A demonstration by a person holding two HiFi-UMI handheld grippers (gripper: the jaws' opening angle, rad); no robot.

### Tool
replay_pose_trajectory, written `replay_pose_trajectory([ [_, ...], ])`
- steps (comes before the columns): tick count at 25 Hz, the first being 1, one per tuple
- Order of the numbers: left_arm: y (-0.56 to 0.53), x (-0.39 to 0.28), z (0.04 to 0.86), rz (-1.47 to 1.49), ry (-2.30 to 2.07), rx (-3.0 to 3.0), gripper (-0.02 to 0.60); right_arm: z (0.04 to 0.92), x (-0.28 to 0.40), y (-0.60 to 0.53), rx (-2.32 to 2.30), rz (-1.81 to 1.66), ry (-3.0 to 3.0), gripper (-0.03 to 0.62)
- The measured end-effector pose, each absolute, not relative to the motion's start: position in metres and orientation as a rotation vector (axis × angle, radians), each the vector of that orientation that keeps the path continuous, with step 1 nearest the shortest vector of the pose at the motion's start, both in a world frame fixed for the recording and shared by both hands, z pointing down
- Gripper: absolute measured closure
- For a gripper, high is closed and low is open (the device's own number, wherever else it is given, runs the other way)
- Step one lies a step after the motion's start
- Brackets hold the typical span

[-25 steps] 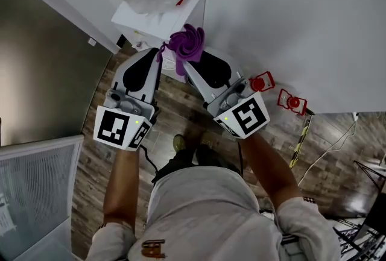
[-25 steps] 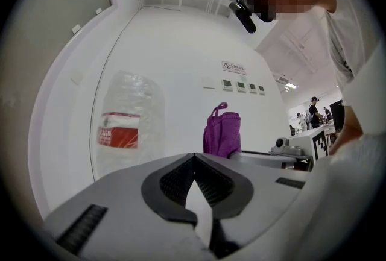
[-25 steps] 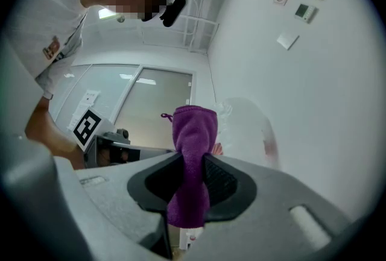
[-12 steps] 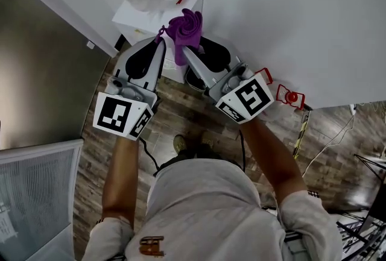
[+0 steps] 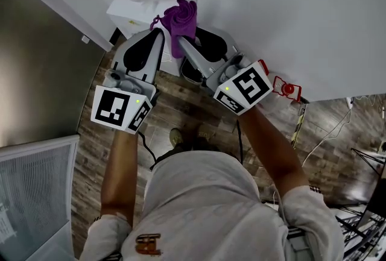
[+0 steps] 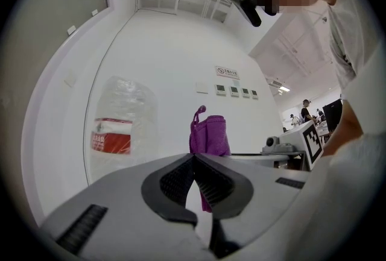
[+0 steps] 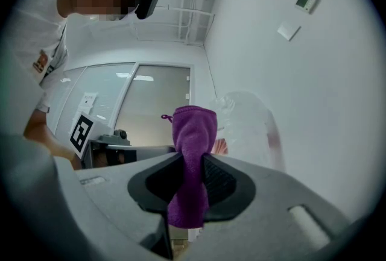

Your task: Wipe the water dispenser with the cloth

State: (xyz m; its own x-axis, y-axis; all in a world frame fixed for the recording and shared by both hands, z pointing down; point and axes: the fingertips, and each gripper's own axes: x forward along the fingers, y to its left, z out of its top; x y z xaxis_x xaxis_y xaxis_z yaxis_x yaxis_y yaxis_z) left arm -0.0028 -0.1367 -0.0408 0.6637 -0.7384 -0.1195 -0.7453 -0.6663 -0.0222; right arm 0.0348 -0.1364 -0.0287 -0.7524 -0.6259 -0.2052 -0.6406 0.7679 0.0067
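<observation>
Right gripper (image 7: 192,178) is clamping the purple cloth (image 7: 194,127), holding it at the water dispenser (image 5: 128,12) top; contact unclear. Left gripper (image 6: 194,163) is sitting closed, empty. Wiping apparently just beginning; most surfaces remaining.

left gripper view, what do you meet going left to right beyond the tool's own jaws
water jug with red label → purple cloth → right tool's marker cube
</observation>
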Motion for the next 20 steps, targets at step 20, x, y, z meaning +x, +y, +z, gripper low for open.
replay_pose_trajectory([
  [20,-0.1358,-0.0037,-0.046,0.148,1.212,-2.826,0.583,-0.0345,0.0384,-0.1338,-1.061,0.135,2.771,0.5],
])
